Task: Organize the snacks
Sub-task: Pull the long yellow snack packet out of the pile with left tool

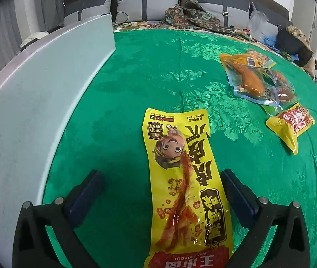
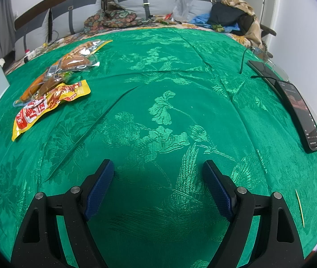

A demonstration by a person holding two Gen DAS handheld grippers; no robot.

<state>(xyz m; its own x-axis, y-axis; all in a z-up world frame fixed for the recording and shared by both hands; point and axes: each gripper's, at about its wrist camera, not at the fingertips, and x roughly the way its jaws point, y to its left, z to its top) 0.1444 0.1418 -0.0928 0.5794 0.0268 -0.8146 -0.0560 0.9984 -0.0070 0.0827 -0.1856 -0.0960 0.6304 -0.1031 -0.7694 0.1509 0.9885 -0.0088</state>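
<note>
A long yellow snack packet with a cartoon face lies flat on the green cloth between the open fingers of my left gripper; neither pad touches it. Further right lie a clear chicken-leg pack, a pack of brown pieces and a small yellow-red packet. The right wrist view shows the same pile at its left: the yellow-red packet and clear packs. My right gripper is open and empty over bare cloth.
A pale grey-white box stands along the left of the cloth. Two dark phones and a cable lie at the right edge, and a toothpick near the front right. Pillows and clothes lie behind.
</note>
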